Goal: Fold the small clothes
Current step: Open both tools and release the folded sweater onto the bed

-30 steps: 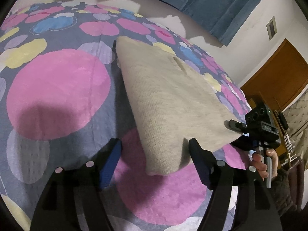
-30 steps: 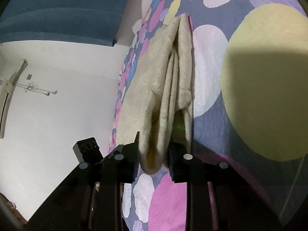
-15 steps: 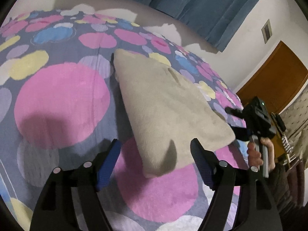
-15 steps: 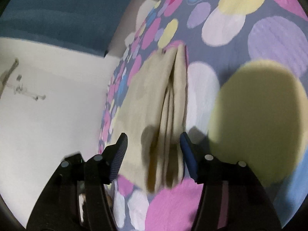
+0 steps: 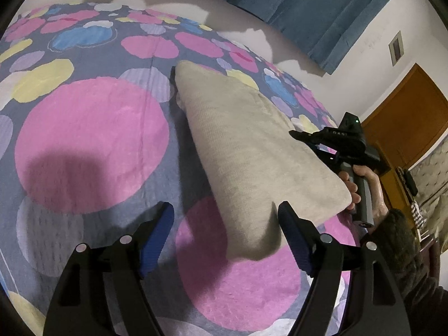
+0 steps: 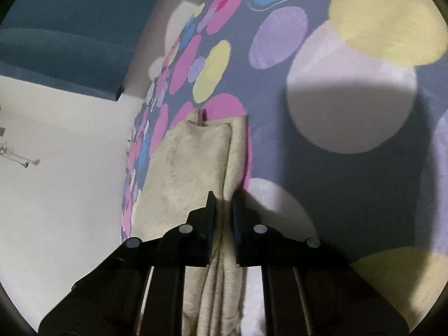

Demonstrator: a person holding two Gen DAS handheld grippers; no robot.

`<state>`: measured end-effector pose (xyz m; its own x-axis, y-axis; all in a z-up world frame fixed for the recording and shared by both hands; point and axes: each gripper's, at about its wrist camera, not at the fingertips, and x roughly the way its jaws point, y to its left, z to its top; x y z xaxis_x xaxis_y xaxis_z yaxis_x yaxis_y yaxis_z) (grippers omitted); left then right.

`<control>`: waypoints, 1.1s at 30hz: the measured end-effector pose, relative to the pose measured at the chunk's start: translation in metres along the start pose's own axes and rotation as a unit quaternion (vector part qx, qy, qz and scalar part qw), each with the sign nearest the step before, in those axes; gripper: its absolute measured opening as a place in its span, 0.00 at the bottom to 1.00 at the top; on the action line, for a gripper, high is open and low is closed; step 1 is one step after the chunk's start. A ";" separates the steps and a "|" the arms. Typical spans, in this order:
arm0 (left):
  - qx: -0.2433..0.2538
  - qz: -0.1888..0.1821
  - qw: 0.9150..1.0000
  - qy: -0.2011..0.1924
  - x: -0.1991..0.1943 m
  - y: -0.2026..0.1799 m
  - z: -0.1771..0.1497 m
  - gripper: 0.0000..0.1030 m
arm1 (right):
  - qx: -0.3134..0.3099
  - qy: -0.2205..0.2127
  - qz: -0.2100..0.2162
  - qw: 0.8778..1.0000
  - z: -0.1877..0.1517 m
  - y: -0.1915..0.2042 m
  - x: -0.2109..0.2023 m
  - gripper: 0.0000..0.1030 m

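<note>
Lying across a bed covered by a grey blanket with pink, yellow, blue and lilac circles (image 5: 92,145), the folded beige knitted garment (image 5: 252,151) has its stacked layers (image 6: 224,266) pinched at one edge by the right hand-held gripper (image 6: 224,210), whose black jaws are squeezed together on the fabric. In the left wrist view that gripper (image 5: 305,135) sits at the garment's right edge, carried by a person's hand (image 5: 364,184). The left hand-held gripper (image 5: 225,233) stands wide apart with blue pads, holding nothing; the garment's near corner lies between its fingers without touching them.
</note>
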<state>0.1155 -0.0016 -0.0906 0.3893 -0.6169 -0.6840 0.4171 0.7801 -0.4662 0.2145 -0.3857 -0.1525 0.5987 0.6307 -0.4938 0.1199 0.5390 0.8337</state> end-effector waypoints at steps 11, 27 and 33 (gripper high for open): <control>0.009 0.028 1.000 0.002 0.005 -0.001 0.001 0.81 | 0.011 -0.026 -0.005 1.000 -0.023 -0.013 -0.038 0.16; 0.013 0.091 0.996 -0.003 -0.004 -0.011 -0.012 0.83 | -0.076 -0.056 -0.051 0.994 -0.124 0.024 -0.095 0.77; 0.024 0.132 0.991 -0.011 -0.013 -0.018 -0.017 0.83 | -0.105 -0.060 -0.104 0.987 -0.141 0.039 -0.093 0.83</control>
<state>0.0891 -0.0055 -0.0829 0.5078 -0.3953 -0.7654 0.3379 0.9087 -0.2452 0.0515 -0.3443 -0.1091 0.6703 0.4303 -0.6046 0.0898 0.7617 0.6417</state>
